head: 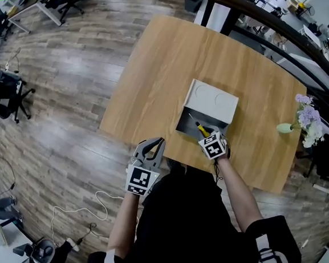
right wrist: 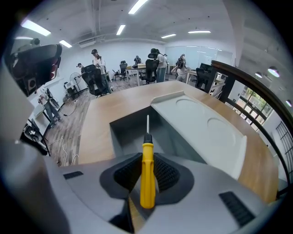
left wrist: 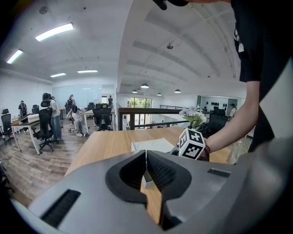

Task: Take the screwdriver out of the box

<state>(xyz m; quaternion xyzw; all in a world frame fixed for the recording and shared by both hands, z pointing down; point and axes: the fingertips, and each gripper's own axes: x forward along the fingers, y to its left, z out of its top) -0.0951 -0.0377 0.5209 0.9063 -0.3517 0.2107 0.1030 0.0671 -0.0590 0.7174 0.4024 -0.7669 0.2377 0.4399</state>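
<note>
My right gripper (right wrist: pixel 147 165) is clamped on the yellow handle of the screwdriver (right wrist: pixel 147 176) at lower centre, blade aimed over the open grey box (right wrist: pixel 123 132), ready to lift clear, while my left gripper (left wrist: pixel 145 170), jaws together and empty, hangs aside.

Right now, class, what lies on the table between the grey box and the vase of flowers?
Nothing: in the head view the wooden table is bare between the grey box and the vase of flowers.
</note>
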